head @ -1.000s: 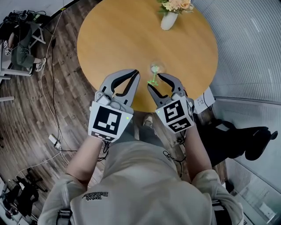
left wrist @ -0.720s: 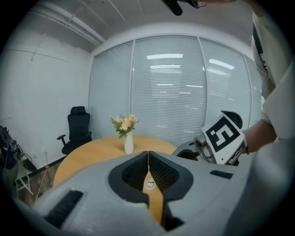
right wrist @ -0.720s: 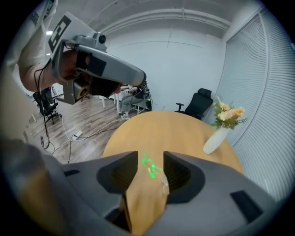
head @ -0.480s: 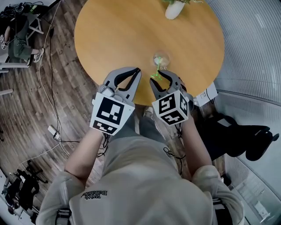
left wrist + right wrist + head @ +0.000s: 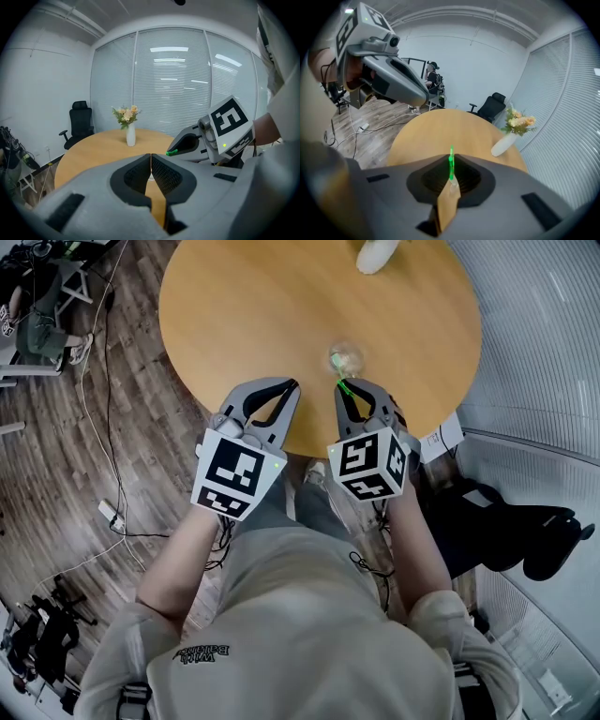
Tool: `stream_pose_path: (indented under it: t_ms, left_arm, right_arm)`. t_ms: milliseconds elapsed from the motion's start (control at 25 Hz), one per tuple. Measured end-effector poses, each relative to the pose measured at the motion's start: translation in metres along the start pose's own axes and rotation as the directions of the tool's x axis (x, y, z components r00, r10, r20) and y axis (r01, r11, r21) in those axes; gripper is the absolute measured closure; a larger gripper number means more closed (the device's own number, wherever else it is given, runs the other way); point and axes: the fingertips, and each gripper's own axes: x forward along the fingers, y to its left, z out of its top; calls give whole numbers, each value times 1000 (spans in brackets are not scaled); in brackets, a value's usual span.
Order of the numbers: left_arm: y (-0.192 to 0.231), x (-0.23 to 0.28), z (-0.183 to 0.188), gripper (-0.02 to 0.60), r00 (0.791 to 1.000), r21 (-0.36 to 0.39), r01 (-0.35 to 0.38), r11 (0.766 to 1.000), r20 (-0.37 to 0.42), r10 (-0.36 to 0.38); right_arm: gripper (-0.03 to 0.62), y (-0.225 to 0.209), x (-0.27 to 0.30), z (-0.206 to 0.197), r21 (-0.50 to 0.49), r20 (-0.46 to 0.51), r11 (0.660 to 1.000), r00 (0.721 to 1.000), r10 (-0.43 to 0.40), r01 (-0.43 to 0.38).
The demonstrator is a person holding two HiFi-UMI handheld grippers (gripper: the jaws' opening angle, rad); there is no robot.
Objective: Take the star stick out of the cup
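Jaws of the right gripper (image 5: 451, 161), just closing, pinch the thin star stick (image 5: 451, 151) by its shaft; it seems light, slippery. The left gripper (image 5: 150, 161) has jaws together.

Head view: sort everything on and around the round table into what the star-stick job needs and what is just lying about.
Job: star stick; cup it stands in; right gripper, whose jaws have just closed on the stick.

Lying about: flower vase; office chair; floor cables; left gripper, shut and empty.
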Motion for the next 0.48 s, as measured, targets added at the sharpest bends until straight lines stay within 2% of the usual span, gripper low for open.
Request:
stream_pose_path:
  t_ms: [280, 480]
  left_arm:
    - [3, -18, 30, 557, 996, 1, -40, 999, 74, 40]
    - [1, -37, 54, 557, 991, 24, -60, 998, 122, 57]
  right_arm:
    - [556, -24, -35, 16, 57, 70, 996, 995, -66, 62]
    - [556, -42, -77, 38, 97, 149, 988, 980, -135, 121]
